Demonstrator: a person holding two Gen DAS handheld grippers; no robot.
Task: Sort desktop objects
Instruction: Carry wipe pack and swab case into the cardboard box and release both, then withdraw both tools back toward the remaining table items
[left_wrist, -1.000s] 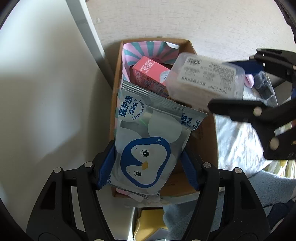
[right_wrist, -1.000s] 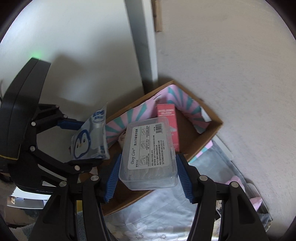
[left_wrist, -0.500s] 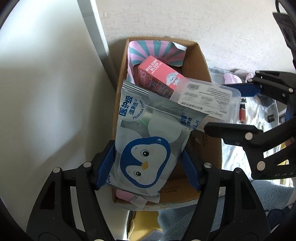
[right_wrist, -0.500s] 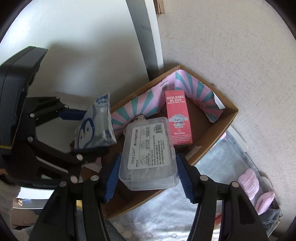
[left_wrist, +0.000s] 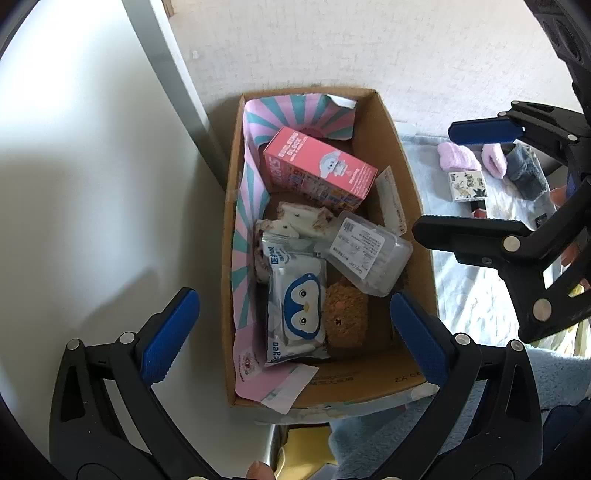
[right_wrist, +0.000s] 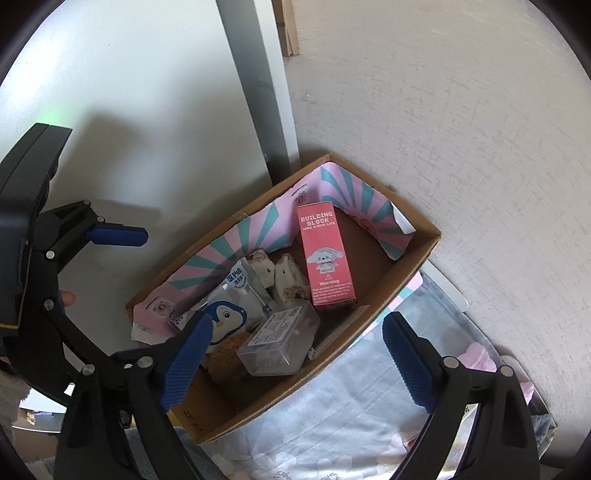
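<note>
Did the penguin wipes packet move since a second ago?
Yes. The white penguin wipes packet dropped from between the left gripper's just-opened fingers into the brown cardboard box, beside the clear plastic case.

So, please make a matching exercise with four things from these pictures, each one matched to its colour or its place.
Things:
1. wipes pack
2. clear case
3. pink box
4. socks

Descriptions:
A. on the cloth, outside the carton
B. has a blue penguin on it
C. at the far end of the carton, printed BUILDING BLOCK
D. see-through, with a white label on top

Pairs: 1-B, 2-D, 3-C, 4-A
</note>
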